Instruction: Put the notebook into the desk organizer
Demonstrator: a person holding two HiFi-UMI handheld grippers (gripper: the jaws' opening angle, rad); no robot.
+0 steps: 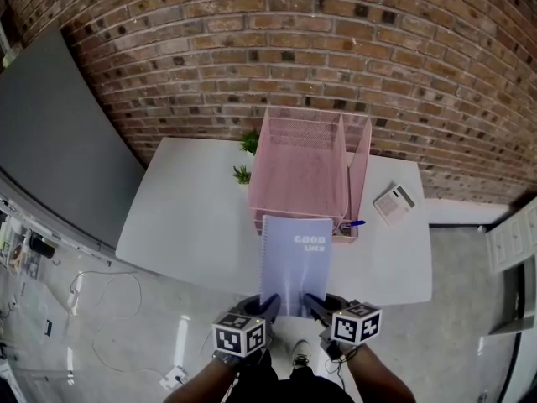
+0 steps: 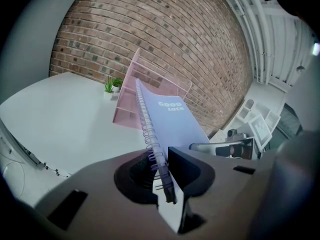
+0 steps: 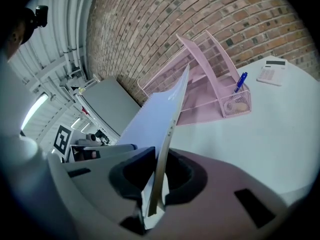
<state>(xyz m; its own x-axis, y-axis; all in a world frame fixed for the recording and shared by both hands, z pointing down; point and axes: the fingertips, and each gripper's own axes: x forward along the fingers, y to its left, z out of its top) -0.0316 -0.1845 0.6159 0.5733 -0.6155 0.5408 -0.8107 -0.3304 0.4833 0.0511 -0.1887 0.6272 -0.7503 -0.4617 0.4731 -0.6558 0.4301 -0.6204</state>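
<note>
- Gripping the notebook by its near end, the left gripper clenches the spiral side and the right gripper the open side, near the pink desk organizer.
- White table against a brick wall.
- Left gripper view shows plants; right gripper view shows pen and calculator.

**A:** What kind of place is shown?

**B:** An office-style workstation inside an industrial room. Centre of the head view: a white table bearing a pink mesh desk organizer, a blue pen, a calculator at right and two small potted plants.

**A:** And the industrial character?

**B:** A bare brick wall across the top, a polished concrete floor with loose cables at lower left, and exposed ceiling pipes at the upper right of the left gripper view.
</note>
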